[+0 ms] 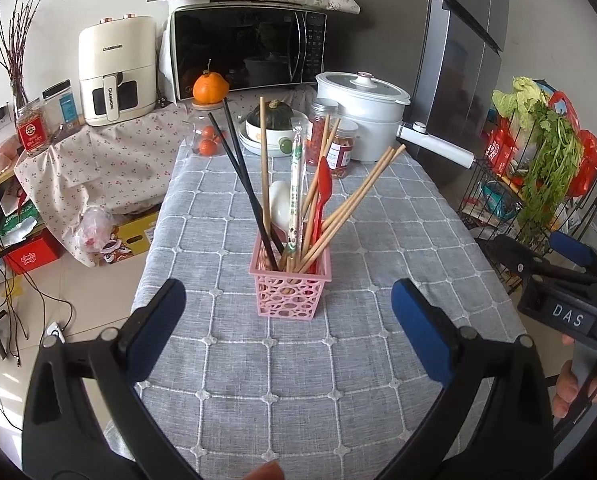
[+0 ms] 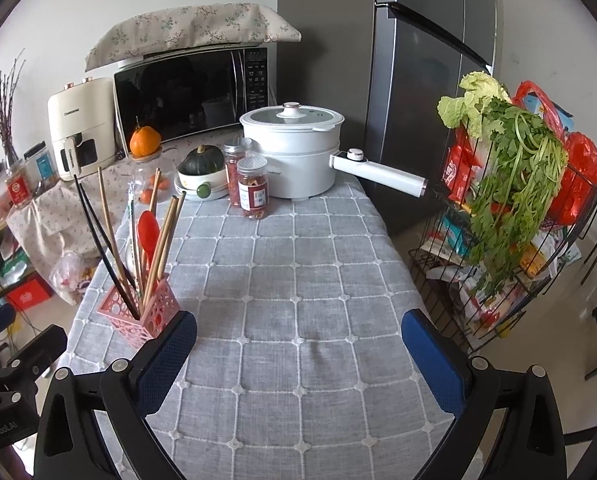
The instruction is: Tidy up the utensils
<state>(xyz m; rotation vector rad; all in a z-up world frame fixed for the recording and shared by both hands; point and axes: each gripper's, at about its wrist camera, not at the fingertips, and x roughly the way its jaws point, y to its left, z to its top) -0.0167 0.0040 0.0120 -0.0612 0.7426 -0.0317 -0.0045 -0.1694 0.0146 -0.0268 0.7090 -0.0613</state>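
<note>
Pink perforated basket (image 1: pixel 291 284) stands upright on the table, centred ahead of the left hand-held gripper (image 1: pixel 288 334), apart from it. It holds black chopsticks (image 1: pixel 242 184), wooden chopsticks (image 1: pixel 358 204), a red spoon (image 1: pixel 322 192), a white spoon (image 1: pixel 280 204) and a paper-wrapped pair (image 1: pixel 296 192), all leaning outward.

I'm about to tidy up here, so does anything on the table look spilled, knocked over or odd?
Nothing spilled or tipped. The pink basket stands upright on the tablecloth, though the chopsticks and red spoon inside lean every which way. Both grippers are open and hold nothing.
</note>
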